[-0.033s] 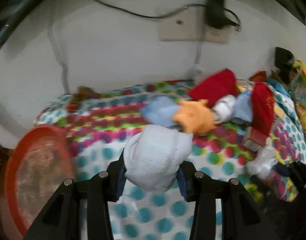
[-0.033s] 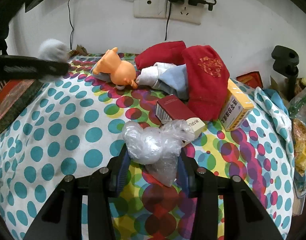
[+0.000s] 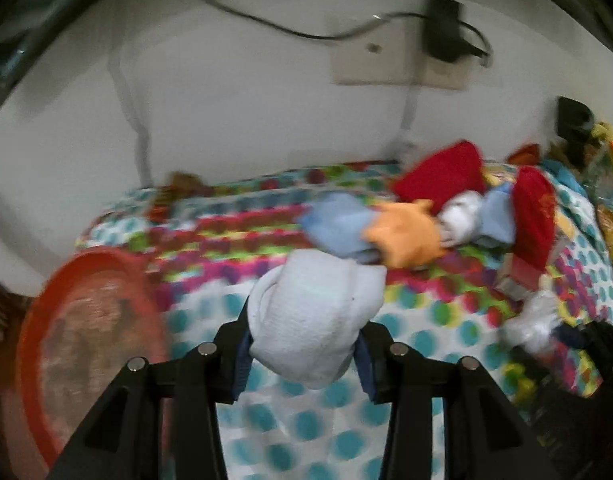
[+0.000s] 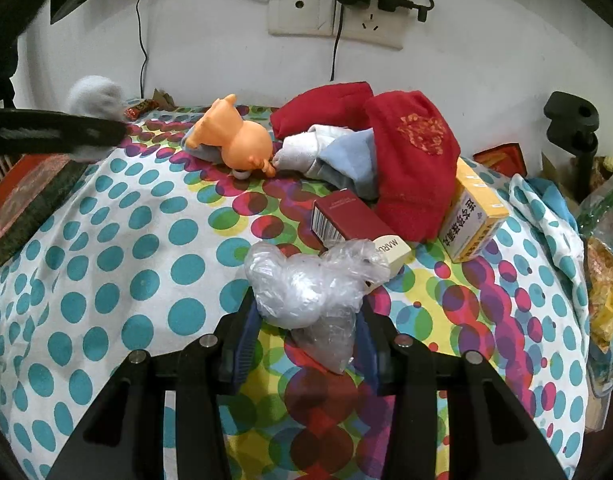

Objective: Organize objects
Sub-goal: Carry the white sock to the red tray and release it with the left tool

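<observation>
My left gripper is shut on a rolled white sock and holds it above the dotted tablecloth; the sock also shows at the far left of the right wrist view. My right gripper is shut on a crumpled clear plastic bag just above the cloth. Behind it lie an orange toy figure, red cloth pieces, a white and blue garment, a dark red box and a yellow medicine box.
A red round tray sits at the table's left edge. A wall with a socket and plugged cables stands behind. A black clamp and colourful packets crowd the right side.
</observation>
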`<state>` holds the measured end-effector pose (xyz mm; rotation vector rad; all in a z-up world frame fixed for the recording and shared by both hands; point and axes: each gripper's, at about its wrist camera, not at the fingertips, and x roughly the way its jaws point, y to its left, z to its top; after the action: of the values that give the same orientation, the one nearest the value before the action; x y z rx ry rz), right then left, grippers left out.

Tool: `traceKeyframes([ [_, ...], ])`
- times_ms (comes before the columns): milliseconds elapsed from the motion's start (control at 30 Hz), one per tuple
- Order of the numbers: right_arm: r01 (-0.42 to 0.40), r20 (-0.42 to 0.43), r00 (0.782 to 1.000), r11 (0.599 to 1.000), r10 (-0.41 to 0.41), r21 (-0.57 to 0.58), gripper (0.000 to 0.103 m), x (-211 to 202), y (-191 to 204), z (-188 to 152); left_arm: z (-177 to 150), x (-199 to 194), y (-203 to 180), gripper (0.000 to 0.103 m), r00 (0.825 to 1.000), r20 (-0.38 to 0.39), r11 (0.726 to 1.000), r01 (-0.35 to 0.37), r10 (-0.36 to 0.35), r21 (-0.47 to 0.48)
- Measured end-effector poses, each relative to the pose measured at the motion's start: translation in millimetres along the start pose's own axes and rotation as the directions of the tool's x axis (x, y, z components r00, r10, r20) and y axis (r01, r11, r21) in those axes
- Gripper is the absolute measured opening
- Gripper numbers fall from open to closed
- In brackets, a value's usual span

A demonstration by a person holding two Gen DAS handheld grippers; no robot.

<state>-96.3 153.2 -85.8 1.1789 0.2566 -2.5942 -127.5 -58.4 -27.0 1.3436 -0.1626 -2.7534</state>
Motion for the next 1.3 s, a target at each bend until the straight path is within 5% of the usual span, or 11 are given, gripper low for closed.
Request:
traceKeyframes([
  [267, 0.035, -0.013, 0.999, 0.999, -0.035, -0.03, 0.041, 0.4, 10.3, -1.6, -22.0, -16.8, 126.1, 0.043, 0.987, -0.03, 0.975, -0.159, 0.156, -0.157],
  [700, 0.073, -0.038, 0.996, 0.996, -0.076, -0.057, 0.041, 6.2, 16.5, -3.6, -78.3, 7.1, 305.6, 0.043, 0.926, -0.212, 0.865, -0.368, 0.311, -0.34],
  [833, 0.086, -0.035, 0.995, 0.994, -0.089, -0.068, 0.041, 5.8, 18.4, -4.1, -87.2, 18.9, 329.7, 0.046, 0.911, -0.241, 0.853, -0.401, 0.335, -0.334],
  [1300, 0.11, -0.03, 0.993, 0.99, -0.113, -0.087, 0.042, 5.8, 22.9, -4.2, -97.0, 20.3, 341.6, 0.064, 0.937, -0.225, 0.861, -0.336, 0.266, -0.381],
])
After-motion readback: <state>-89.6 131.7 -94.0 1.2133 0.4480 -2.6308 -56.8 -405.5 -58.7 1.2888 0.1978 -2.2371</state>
